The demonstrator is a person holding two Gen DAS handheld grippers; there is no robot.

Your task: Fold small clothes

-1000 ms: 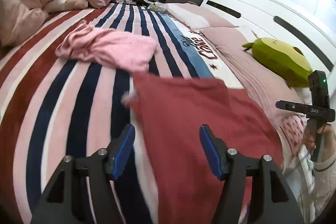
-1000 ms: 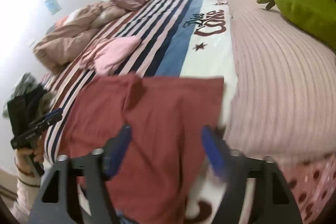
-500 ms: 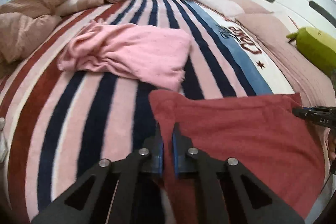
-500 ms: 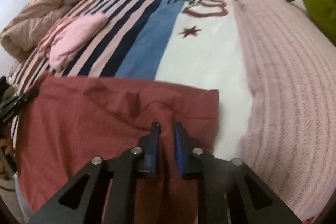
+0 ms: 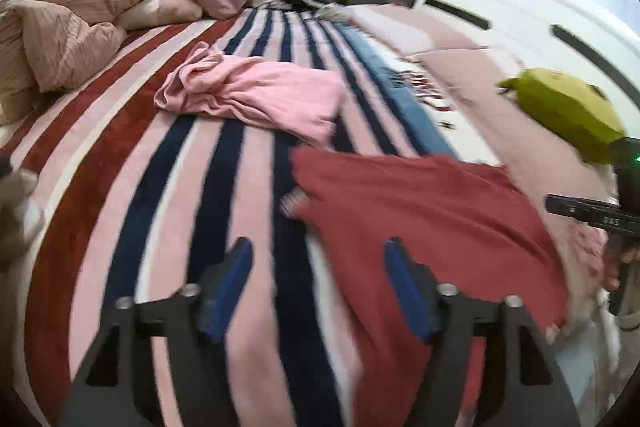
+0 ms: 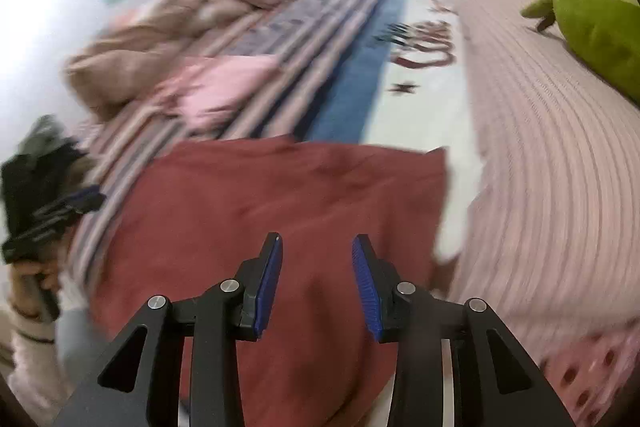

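A: What lies on the striped bed (image 5: 120, 187)?
B: At left a crumpled brown duvet (image 5: 60, 39), then a pink garment (image 5: 256, 95), then the red cloth (image 5: 420, 211) spread flat, a green plush (image 5: 560, 107) at far right.
A: And the fingers?
B: Left gripper (image 5: 316, 287) spread wide over the cloth's left edge; right gripper (image 6: 316, 283) parted above it, both holding nothing.

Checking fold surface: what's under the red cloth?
The red cloth lies on the striped blanket; its right edge reaches the white part near the pink cover. Anything beneath the cloth is hidden.
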